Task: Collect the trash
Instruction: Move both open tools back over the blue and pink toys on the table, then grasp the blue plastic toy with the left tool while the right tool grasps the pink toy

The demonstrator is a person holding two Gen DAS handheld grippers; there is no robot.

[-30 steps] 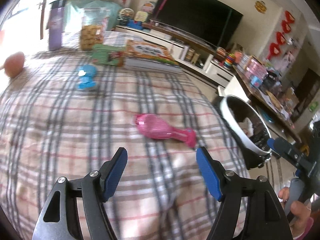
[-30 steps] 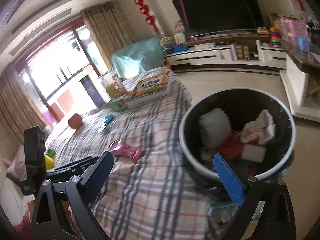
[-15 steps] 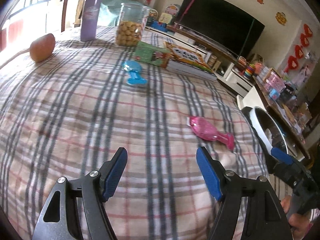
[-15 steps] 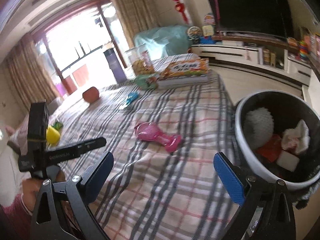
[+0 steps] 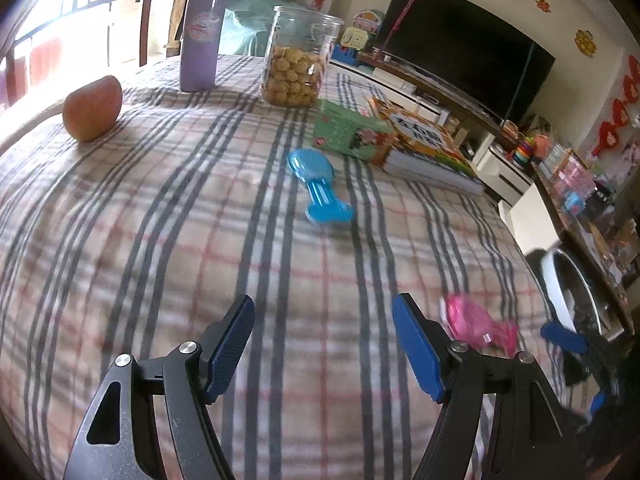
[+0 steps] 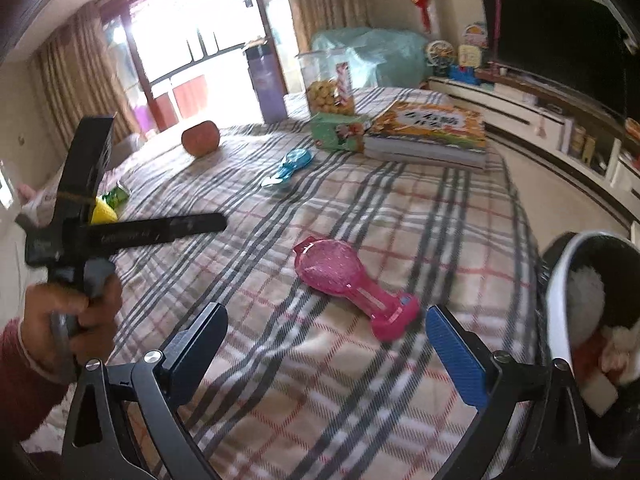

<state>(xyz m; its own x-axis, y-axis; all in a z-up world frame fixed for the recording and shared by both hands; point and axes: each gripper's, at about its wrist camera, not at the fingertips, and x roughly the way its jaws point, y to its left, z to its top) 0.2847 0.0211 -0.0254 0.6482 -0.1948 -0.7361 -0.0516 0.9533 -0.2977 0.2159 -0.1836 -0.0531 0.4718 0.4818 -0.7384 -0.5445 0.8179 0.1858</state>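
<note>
A pink plastic blister pack (image 6: pixel 344 276) lies on the plaid cloth just ahead of my right gripper (image 6: pixel 326 320), which is open with nothing between its fingers. The same pink pack (image 5: pixel 476 324) sits to the right of my left gripper (image 5: pixel 322 320), also open and empty above the cloth. A blue blister pack (image 5: pixel 320 184) lies farther ahead near the middle, and the right wrist view shows this blue pack (image 6: pixel 290 166) too. A black trash bin with a white rim (image 6: pixel 560 280) stands off the right edge, with white and red trash inside.
At the far end stand an apple (image 5: pixel 94 106), a purple bottle (image 5: pixel 200 40), a cookie jar (image 5: pixel 298 64), a green box (image 5: pixel 348 132) and stacked books (image 5: pixel 428 148). A yellow item and green wrapper (image 6: pixel 108 204) lie left. A hand (image 6: pixel 68 312) holds the left tool.
Both views swung left across the cloth. The pink pack slid from centre to the right in the left view. The bin moved to the right edge in the right view. Jaws unchanged.
</note>
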